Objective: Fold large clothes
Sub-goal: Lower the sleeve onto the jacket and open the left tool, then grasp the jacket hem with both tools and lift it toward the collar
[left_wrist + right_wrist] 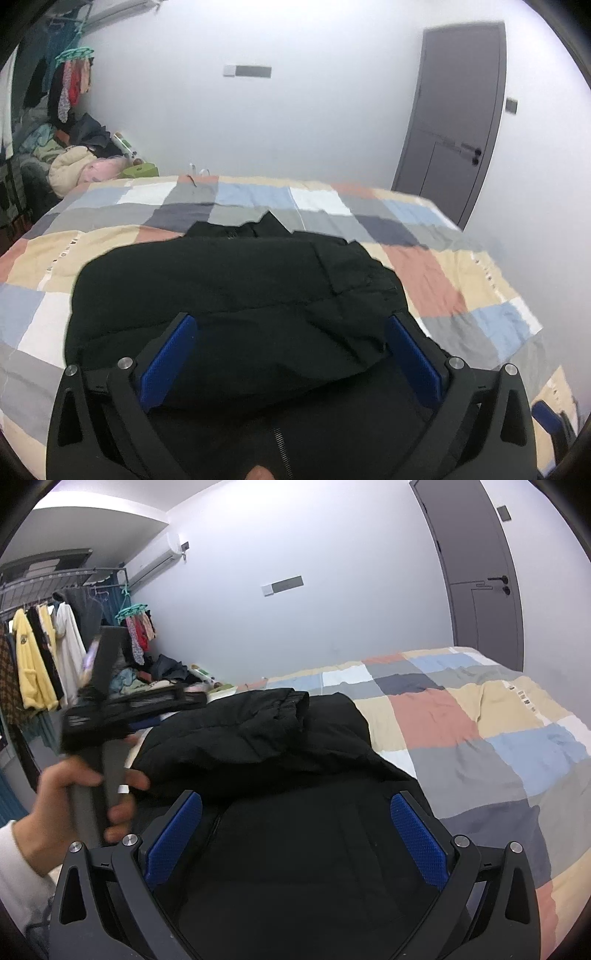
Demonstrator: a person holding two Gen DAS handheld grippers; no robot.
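A large black padded jacket lies on the bed, partly folded, with a folded-over layer on top; it also shows in the right wrist view. My left gripper hovers over the jacket's near part, jaws wide apart and empty. My right gripper also hovers over the jacket, jaws wide apart and empty. In the right wrist view the left gripper's body is seen held in a hand at the jacket's left side, blurred.
The bed has a patchwork quilt of coloured squares, also seen in the right wrist view. A clothes pile and hanging garments are at the left. A grey door stands beyond the bed.
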